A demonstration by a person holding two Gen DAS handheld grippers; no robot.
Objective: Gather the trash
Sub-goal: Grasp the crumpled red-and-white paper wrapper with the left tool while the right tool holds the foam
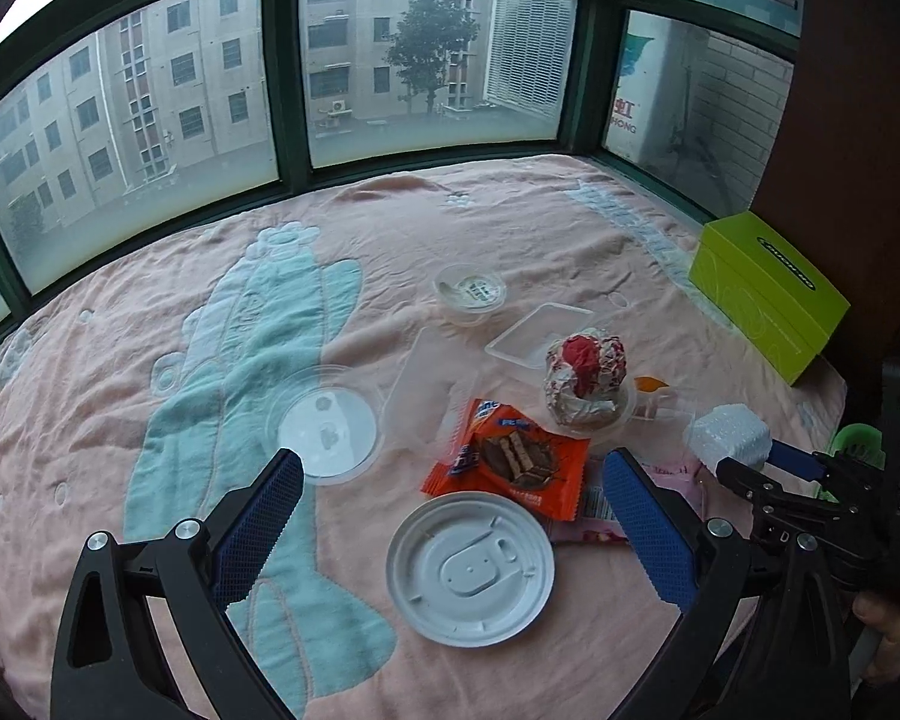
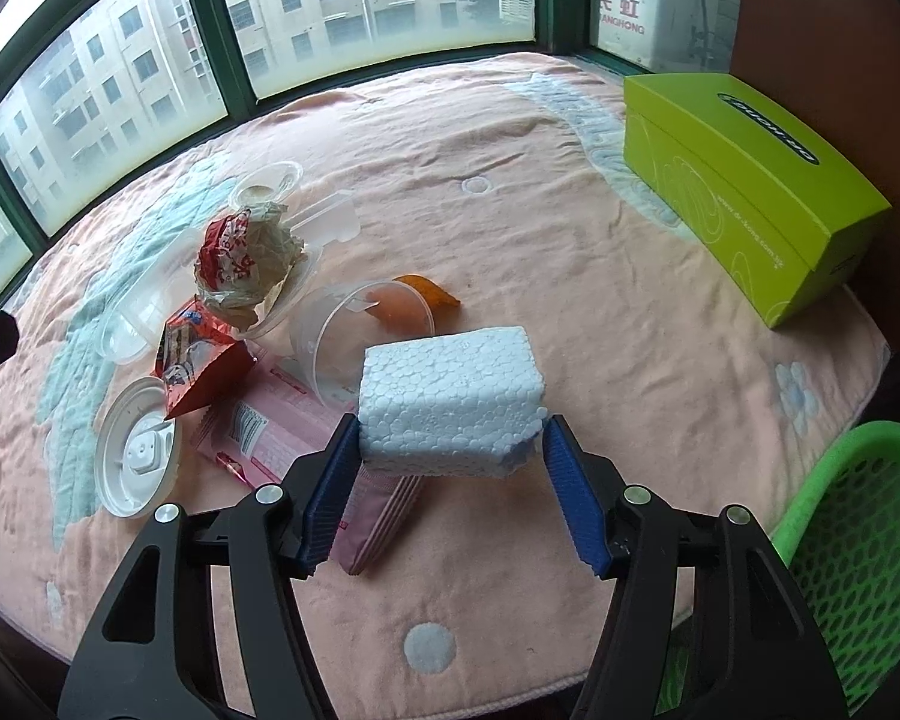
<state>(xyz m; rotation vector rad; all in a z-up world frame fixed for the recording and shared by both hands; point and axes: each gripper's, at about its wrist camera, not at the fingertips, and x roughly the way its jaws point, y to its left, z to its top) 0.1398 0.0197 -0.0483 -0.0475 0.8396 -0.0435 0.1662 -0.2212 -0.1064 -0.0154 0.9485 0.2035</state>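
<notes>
My right gripper is shut on a white foam block and holds it above a pink wrapper; the block also shows in the left wrist view. My left gripper is open and empty above a white round lid and an orange snack wrapper. A crumpled red-and-white wrapper sits in a clear dish. A clear lid, a small sauce cup and clear trays lie on the pink blanket.
A green tissue box stands at the right by the wall. A green mesh basket sits below the bed's right edge. A clear cup lies on its side by an orange scrap. Windows line the far side.
</notes>
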